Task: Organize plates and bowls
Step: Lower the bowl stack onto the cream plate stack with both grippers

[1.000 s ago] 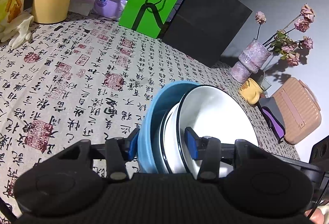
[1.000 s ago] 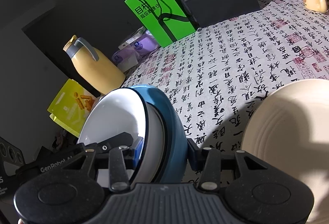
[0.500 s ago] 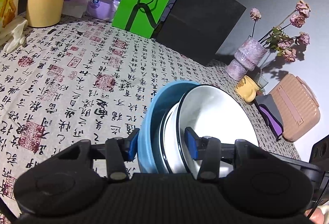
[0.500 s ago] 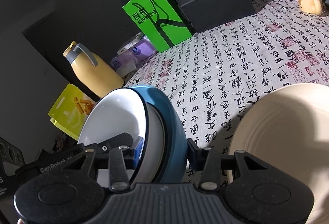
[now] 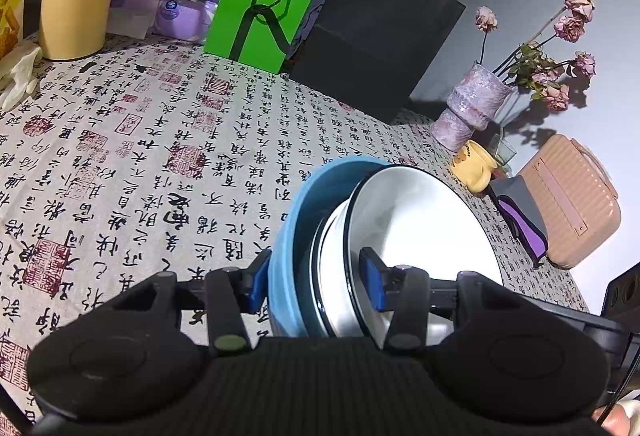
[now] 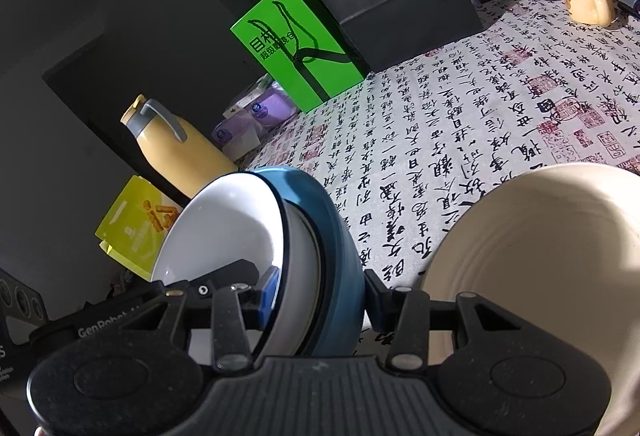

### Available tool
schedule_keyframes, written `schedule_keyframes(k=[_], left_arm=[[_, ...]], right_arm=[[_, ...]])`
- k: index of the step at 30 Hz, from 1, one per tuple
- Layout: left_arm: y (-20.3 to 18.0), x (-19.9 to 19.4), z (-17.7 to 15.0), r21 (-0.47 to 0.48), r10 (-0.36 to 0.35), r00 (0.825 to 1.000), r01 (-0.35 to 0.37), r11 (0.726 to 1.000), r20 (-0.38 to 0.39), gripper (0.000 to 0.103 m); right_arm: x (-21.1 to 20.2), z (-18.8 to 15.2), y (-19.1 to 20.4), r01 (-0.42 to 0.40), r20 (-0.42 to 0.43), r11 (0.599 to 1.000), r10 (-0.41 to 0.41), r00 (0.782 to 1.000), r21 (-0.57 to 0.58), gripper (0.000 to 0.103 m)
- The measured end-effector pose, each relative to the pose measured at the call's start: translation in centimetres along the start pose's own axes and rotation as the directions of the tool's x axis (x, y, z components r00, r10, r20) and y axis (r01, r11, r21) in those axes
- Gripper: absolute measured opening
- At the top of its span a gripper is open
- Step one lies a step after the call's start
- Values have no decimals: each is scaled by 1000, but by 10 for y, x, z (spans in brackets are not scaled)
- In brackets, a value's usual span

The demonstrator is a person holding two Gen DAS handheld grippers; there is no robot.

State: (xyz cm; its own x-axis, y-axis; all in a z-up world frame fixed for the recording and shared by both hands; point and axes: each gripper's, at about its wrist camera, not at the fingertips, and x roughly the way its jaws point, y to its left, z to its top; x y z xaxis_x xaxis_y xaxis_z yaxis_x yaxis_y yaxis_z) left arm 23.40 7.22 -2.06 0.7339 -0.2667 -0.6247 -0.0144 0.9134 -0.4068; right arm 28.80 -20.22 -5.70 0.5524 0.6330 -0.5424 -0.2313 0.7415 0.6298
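- We find the left gripper (image 5: 316, 284) and the right gripper (image 6: 316, 296) each with jaws pinching the rim of one nested stack: a white bowl (image 5: 420, 232) inside a blue bowl (image 5: 288, 236).
- The stack hangs tilted on edge above the counter (image 5: 160, 140), carried between both hands.
- A cream plate (image 6: 540, 256) lies just beside it on the right.
- We judge the step to be transport of the stack.
- Next, in our judgement: level the stack, lower it onto the plate or beside it, then spread both jaws together.
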Motion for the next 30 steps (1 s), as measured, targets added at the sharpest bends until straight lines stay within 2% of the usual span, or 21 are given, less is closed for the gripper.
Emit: schedule_keyframes(k=[30], left_arm=[[-58,36,-9,69,-12,999,16,998,-52,46]], right_arm=[[-30,8,-54,18,52,997,-22,998,73,43]])
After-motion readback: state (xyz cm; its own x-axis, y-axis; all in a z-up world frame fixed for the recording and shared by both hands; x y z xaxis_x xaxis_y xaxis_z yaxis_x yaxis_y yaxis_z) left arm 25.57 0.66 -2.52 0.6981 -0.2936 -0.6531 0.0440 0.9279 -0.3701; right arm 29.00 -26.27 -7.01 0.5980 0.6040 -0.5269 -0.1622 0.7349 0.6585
